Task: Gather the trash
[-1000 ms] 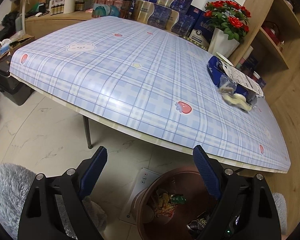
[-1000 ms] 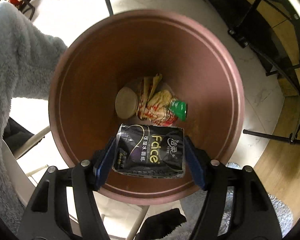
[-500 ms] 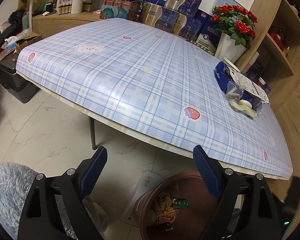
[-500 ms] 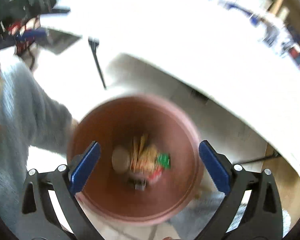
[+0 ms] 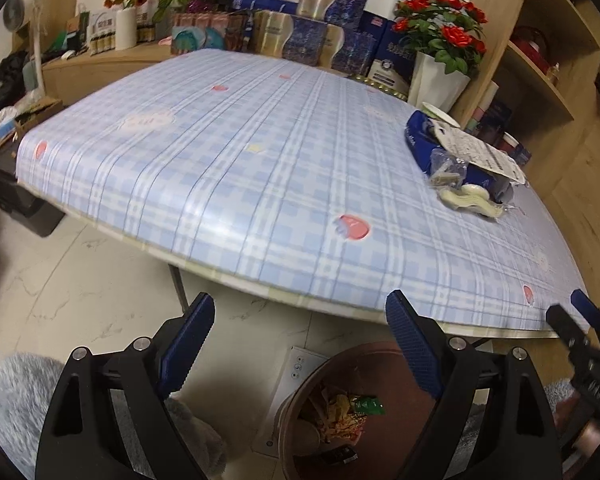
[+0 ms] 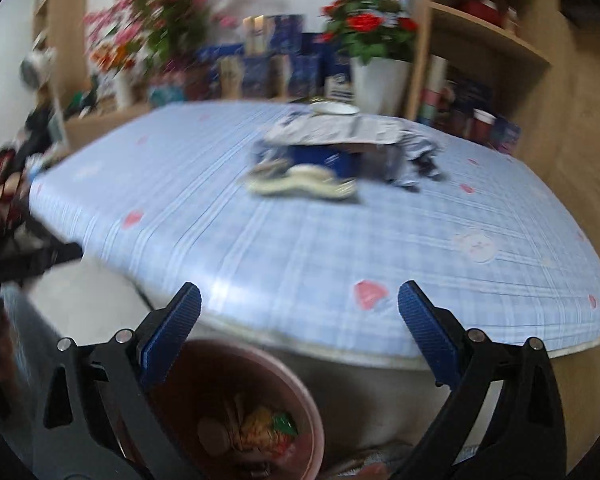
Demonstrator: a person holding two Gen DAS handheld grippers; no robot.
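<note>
Plaid table (image 5: 260, 168) bears trash (image 5: 466, 168) lengthwise toward the roses (image 5: 440, 40).

Glossy plaid cover, matt black grippers, ribbed blue pads.

You face a table (image 5: 228, 168) under a smooth, shiny blue-checked sheet that throws back the light; your left gripper (image 5: 300, 336) and right gripper (image 6: 298, 318) show matt black plastic arms, metal screws and rough ribbed blue pads (image 5: 188, 344). The brown bin (image 5: 360, 364) looks like smooth plastic, holding shiny foil wrappers (image 5: 340, 412). The floor (image 5: 60, 280) is polished marble-look tile; the shelves (image 5: 540, 60) are matt wood.
</note>
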